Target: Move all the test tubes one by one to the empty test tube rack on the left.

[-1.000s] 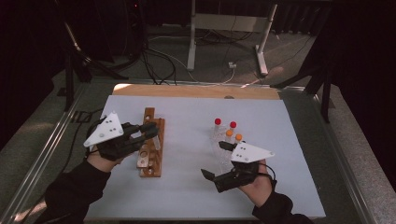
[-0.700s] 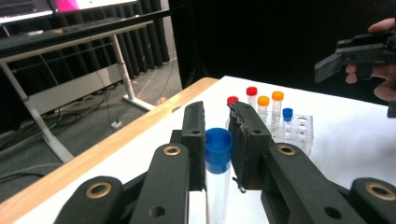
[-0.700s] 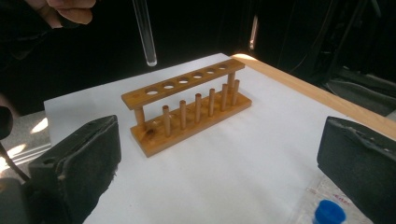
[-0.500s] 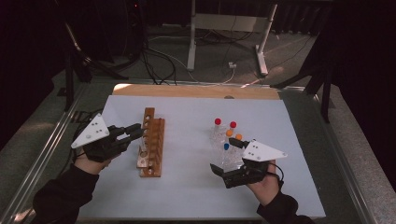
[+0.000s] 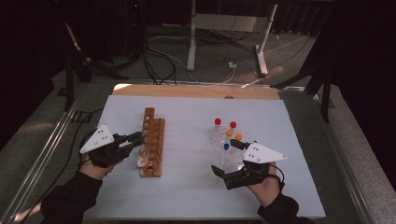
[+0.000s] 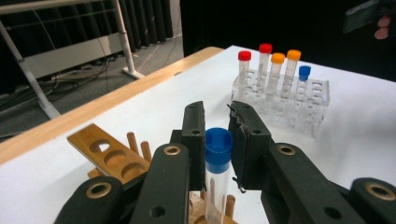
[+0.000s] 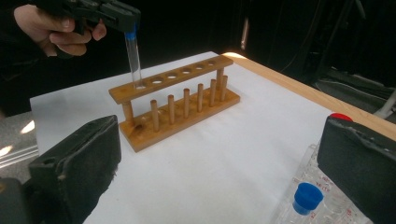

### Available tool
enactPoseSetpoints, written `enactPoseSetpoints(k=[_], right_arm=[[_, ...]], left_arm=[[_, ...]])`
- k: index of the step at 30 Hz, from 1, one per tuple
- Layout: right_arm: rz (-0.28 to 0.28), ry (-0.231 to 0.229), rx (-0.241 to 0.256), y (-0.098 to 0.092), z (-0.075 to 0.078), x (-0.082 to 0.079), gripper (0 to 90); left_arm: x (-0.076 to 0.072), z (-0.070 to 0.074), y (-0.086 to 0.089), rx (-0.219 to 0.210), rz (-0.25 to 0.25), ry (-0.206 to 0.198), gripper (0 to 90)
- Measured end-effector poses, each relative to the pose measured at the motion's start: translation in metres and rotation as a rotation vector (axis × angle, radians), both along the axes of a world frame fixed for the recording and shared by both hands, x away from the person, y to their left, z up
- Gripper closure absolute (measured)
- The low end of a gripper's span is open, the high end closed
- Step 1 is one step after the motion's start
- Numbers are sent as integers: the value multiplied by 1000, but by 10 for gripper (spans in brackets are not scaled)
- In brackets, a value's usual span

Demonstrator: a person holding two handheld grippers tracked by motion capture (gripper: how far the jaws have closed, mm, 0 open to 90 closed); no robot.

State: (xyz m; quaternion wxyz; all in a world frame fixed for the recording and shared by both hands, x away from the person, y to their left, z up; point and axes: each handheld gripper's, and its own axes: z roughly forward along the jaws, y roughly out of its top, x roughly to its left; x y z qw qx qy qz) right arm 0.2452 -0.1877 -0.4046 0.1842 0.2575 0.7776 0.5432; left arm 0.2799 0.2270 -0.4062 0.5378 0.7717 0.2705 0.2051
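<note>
My left gripper (image 5: 137, 138) (image 6: 215, 109) is shut on the blue cap of a clear tube (image 6: 218, 150). It holds the tube upright over the near end of the wooden rack (image 5: 152, 142). In the right gripper view the tube (image 7: 134, 56) hangs from that gripper (image 7: 112, 11) with its bottom in the end hole of the wooden rack (image 7: 173, 81). My right gripper (image 5: 228, 157) (image 7: 217, 177) stands wide open and holds nothing. It sits at the near side of a clear plastic rack (image 5: 219, 137) that holds red, orange and blue capped tubes (image 6: 275, 70).
A white sheet (image 5: 187, 186) covers the table, and a wooden strip (image 5: 187, 91) runs along the far edge. A metal rail (image 5: 42, 154) lines the left side. Beyond the table are stand legs and cables (image 5: 159, 60) on the floor.
My left gripper drew back to the left, then came in again at the near end of the wooden rack. The right hand shifted slightly right.
</note>
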Motion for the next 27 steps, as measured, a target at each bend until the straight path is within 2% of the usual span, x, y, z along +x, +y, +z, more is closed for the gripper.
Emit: enactPoseSetpoints(k=[13, 18, 20, 23, 25, 27], right_arm=[[17, 10, -17, 2, -5, -3, 0], [15, 14, -14, 1, -6, -3, 0], [19, 14, -6, 0, -6, -3, 0], [27, 10, -5, -1, -7, -2, 0], [34, -18, -1, -2, -7, -2, 0], [49, -22, 2, -2, -7, -2, 0]], left_arm=[[7, -35, -4, 26, 7, 53, 782], [6, -41, -4, 29, 7, 47, 781], [5, -46, -5, 43, 16, 42, 781], [4, -48, -4, 31, 21, 40, 781], [5, -49, -2, 21, 25, 42, 780], [6, -50, 0, 9, 23, 47, 779]])
